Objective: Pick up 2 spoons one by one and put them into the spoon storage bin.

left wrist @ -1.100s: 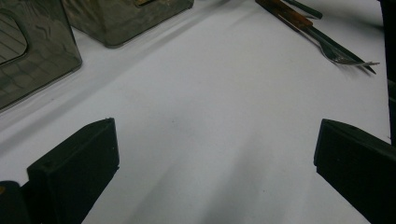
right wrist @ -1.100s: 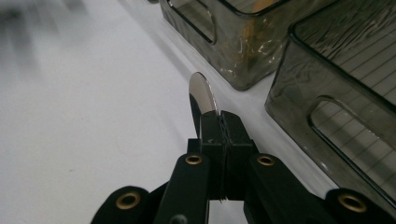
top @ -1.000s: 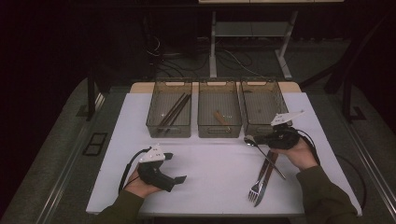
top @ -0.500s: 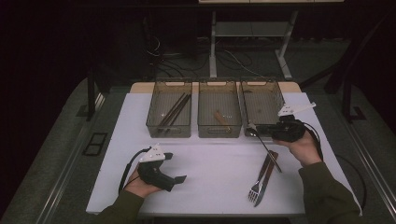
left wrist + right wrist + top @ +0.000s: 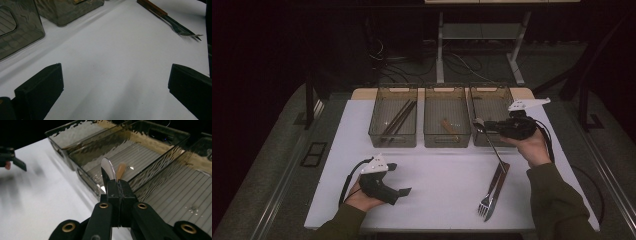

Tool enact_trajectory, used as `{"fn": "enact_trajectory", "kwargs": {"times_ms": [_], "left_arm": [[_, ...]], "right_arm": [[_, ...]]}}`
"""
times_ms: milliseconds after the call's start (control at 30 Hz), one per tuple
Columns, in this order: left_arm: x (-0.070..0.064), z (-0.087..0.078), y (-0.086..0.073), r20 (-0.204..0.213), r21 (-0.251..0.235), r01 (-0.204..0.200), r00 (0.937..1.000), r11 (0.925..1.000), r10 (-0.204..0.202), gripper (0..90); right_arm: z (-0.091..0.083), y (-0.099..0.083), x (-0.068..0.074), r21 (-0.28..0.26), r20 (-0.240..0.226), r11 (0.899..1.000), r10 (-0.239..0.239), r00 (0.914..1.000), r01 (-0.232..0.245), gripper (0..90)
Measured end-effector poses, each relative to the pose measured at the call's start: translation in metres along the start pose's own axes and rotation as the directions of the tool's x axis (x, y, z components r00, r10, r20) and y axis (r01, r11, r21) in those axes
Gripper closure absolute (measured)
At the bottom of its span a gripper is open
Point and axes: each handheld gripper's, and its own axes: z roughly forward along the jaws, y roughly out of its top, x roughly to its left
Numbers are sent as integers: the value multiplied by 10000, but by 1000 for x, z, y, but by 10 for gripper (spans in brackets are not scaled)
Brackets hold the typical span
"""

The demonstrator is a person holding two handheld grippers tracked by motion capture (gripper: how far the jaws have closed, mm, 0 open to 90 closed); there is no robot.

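Glossy metal spoon (image 5: 108, 169), matt black claw (image 5: 117, 195), translucent ribbed plastic bins (image 5: 446, 137), wood-handled fork (image 5: 492, 192).

- 3 clear plastic bins in a row at the table's far edge: left bin (image 5: 393, 123), middle bin (image 5: 447, 125), right bin (image 5: 490, 106).
- 2 tongs of mine: left gripper (image 5: 398, 179) and right gripper (image 5: 484, 125).
- 1 spoon (image 5: 491, 143), pinched in my right tongs.
- 1 fork (image 5: 490, 193) on the table.
- 1 wooden-handled knife (image 5: 499, 181) just beside the fork.
- A few dark chopsticks (image 5: 398, 119) in the left bin; I can't tell the exact number.
- 1 wooden piece (image 5: 448, 127) in the middle bin.
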Motion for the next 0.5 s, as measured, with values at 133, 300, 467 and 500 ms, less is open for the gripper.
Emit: {"fn": "enact_trajectory", "kwargs": {"times_ms": [133, 300, 467, 500], "left_arm": [[-1, 0, 0, 59, -12, -72, 10000, 10000, 72, 0], [-2, 0, 0, 73, -69, -58, 10000, 10000, 58, 0], [-2, 0, 0, 70, -53, -110, 9999, 9999, 110, 0], [-2, 0, 0, 73, -56, -100, 9999, 9999, 101, 0]], "right_arm": [[2, 10, -2, -133, 193, 9999, 31, 9998, -29, 893], [5, 24, -4, -422, 299, 9990, 158, 9994, -146, 893], [12, 36, -4, -538, 381, 9983, 234, 9990, -214, 893], [15, 38, -4, -588, 410, 9980, 239, 9989, -215, 893]]}}
